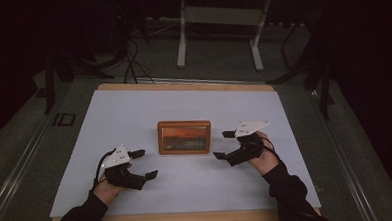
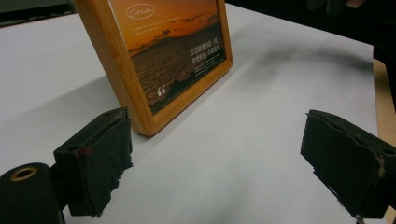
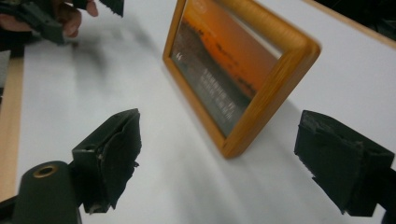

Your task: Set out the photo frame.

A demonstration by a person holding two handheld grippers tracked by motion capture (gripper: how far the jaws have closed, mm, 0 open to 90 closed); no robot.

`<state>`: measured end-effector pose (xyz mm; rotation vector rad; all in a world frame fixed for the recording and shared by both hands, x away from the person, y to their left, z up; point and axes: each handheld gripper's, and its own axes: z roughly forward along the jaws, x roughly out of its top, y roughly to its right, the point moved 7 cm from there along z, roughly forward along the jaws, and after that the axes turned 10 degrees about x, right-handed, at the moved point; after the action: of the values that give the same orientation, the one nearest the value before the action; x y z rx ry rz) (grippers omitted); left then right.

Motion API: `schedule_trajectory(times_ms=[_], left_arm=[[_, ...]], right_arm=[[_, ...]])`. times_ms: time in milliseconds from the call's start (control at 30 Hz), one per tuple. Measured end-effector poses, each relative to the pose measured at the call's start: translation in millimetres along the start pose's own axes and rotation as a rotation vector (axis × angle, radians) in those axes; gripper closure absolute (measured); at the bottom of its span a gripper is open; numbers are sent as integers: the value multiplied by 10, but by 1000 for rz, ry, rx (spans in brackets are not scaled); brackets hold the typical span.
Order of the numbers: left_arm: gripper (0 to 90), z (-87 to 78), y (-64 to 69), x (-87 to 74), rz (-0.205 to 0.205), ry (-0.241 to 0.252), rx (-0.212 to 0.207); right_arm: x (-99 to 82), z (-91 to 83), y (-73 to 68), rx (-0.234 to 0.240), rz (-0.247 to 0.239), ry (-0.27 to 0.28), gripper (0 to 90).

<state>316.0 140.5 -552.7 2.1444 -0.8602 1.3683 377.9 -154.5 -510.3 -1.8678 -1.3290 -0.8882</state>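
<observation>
Standing upright mid-desk [image 1: 134, 108], the wooden picture frame [image 1: 184, 137] shows an orange sunset print with white lettering. Flanking it, both apart from it, the left gripper [image 1: 144, 164] and right gripper [image 1: 223, 144] are spread wide, holding nothing.

Wood frame [image 1: 184, 137], glossy; jaws matt, frayed padding.
</observation>
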Motion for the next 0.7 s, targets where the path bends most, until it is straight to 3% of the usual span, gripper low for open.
schedule_trajectory(times_ms=[700], left_arm=[[93,-5,6,-3,4,0,-3]], right_arm=[[-621,-148,-157,-36,97,2,142]])
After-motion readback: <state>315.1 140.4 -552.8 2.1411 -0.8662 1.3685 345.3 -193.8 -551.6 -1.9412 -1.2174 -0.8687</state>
